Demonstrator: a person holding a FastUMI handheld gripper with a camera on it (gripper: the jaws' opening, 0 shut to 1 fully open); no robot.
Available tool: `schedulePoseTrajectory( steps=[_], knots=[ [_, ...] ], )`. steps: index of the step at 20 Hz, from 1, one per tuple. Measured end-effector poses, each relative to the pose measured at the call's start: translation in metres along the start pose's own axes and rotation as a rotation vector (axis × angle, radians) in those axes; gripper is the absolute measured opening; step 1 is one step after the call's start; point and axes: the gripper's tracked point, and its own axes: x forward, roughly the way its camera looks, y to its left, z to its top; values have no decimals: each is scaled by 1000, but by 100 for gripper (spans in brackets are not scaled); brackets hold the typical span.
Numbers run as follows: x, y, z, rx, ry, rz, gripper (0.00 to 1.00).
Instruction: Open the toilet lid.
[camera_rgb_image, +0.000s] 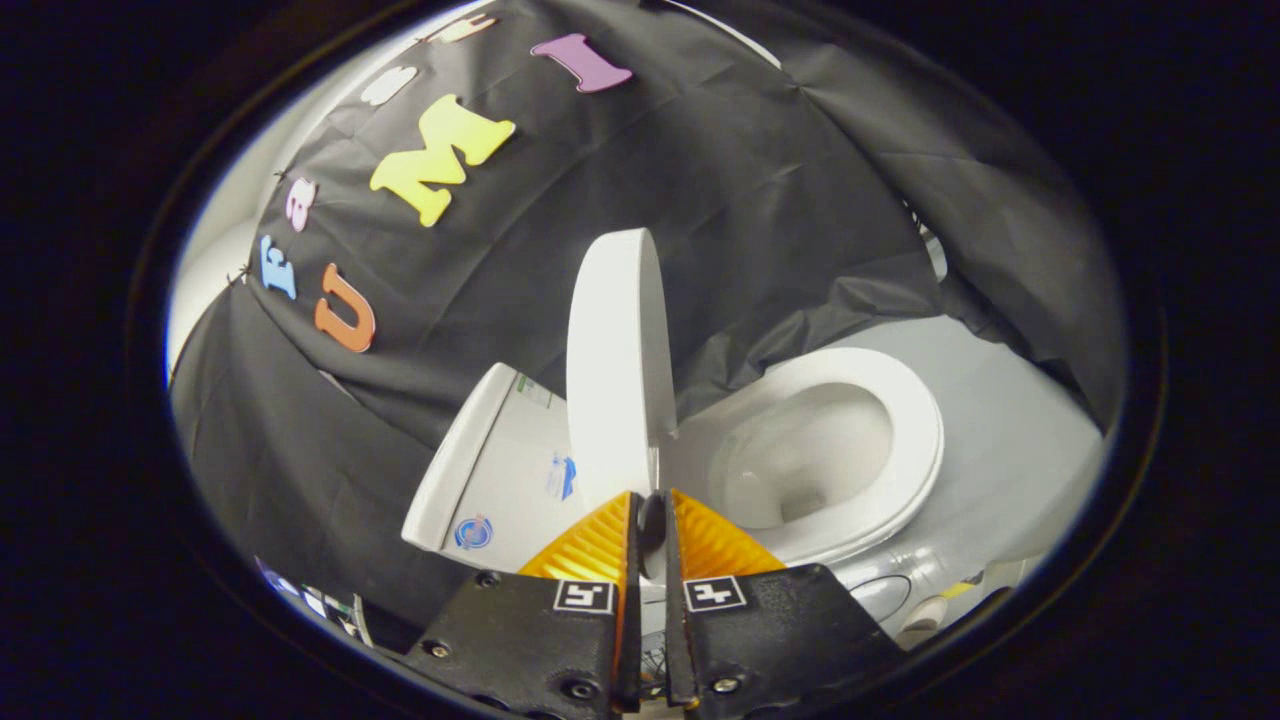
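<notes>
While the toilet lid (618, 365) stands raised and nearly edge-on, just ahead of the jaws, the gripper (650, 503) sits right at its lower edge. Jaws nearly closed, only a thin slit between them. The lid's bottom edge meets the tips; cannot tell if the two fingers (590, 548) actually pinch it or merely touch it, since the contact spot is hidden behind the tips.

Lid is white, oval, tilted a little off vertical, its upper end reaching up against the black cloth wall (760, 200) beyond the jaws.

To the right of the jaws and beyond them: the toilet seat (915, 420) is down, a white ring lying on the bowl (810, 450), bowl interior exposed and pale. Seat and lid meet at the hinge area just ahead of the tips.

To the left of the jaws and beyond: the white tank (490, 470), its flat top leaning away, small stickers on its face, too small to read.

Pale grey floor (1010, 440) beyond the seat on the right side, running under the cloth's lower hem. A small pale object lies low on the right beside the toilet base, unclear what.
</notes>
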Motion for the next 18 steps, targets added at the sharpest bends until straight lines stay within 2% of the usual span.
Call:
schedulePoseTrajectory(
  steps=[18],
  knots=[
    [14, 76, -9, -138, 3, 9, 17]
  ],
)
